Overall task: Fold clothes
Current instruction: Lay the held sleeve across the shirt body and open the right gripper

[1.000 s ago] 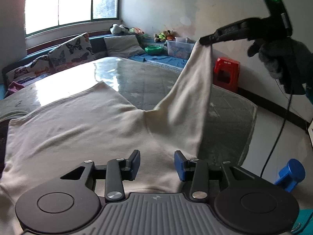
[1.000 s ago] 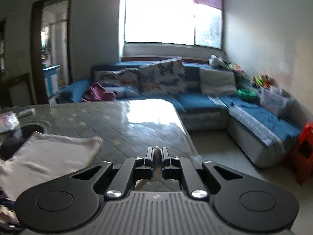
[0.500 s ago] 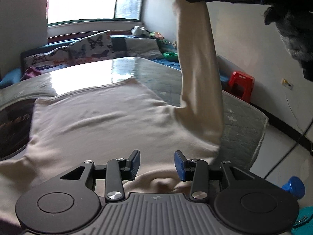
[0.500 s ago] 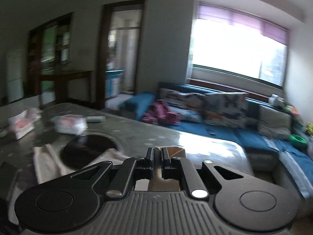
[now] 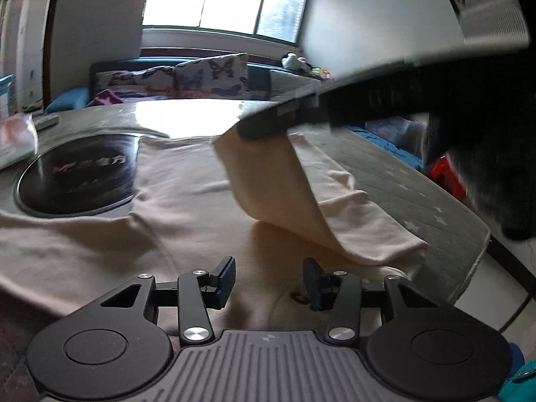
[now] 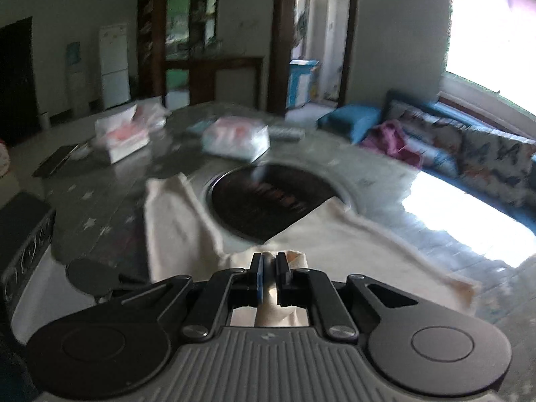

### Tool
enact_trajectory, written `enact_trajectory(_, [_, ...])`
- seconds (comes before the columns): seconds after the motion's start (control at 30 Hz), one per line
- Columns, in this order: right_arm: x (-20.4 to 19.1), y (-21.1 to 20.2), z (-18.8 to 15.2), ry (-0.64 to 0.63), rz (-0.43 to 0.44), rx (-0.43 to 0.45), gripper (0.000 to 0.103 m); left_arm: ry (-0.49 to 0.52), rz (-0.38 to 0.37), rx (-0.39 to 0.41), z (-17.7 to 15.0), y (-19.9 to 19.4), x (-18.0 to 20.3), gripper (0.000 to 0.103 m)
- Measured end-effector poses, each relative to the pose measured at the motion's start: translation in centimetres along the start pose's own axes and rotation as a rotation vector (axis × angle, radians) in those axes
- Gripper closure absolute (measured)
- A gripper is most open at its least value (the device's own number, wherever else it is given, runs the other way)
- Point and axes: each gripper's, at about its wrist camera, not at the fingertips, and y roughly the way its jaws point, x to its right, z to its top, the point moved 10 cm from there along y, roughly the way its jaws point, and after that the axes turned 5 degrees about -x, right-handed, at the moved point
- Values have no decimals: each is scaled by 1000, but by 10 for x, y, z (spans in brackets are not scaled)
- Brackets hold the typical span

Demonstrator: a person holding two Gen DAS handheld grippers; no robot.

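- Cream knit cotton garment [image 5: 187, 207], long-sleeved, lies spread flat on the grey star-patterned counter [image 5: 395, 174]; its far edge overlaps the round black inset plate [image 5: 77, 174].
- Right tongs [image 6: 269, 268]: nearly shut, pinching the cuff end of one sleeve [image 5: 268, 174]. Sleeve hangs lifted, arcing inward over the body of the garment.
- Left tongs [image 5: 268, 278]: about half open, jaws just widened a little, nothing between them; they hover low over the near hem, cloth below, not gripped.
- Step in hand, by my reading: folding the sleeve across the chest.
- Next move likely calls for laying the cuff down flat on the body, then letting go without dragging it back. Risk: the sleeve twists or bunches at the shoulder fold.
- Tissue packs [image 6: 234, 139] sit well clear at the counter's far side.
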Motion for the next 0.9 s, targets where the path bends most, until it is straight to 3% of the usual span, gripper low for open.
enact_trajectory(0.2, [3,-11,-11,24,31,-2,85,-19,12,0,0,-6,-10,54])
enact_trajectory(0.33, [27,-28,-32,56,-20,-27,85,-27,20,4,0,-10,-17,54])
enact_trajectory(0.67, [80,-38,-136,233,-122,-193,85,-71,90,45,9,-40,-44,54])
enact_trajectory(0.77, [84,-40,-144,247,-109,-193,85,-56,81,56,17,-40,-40,55])
enact_trajectory(0.9, [91,-47,-126,227,-125,-139,85,-18,40,56,26,-28,-25,56])
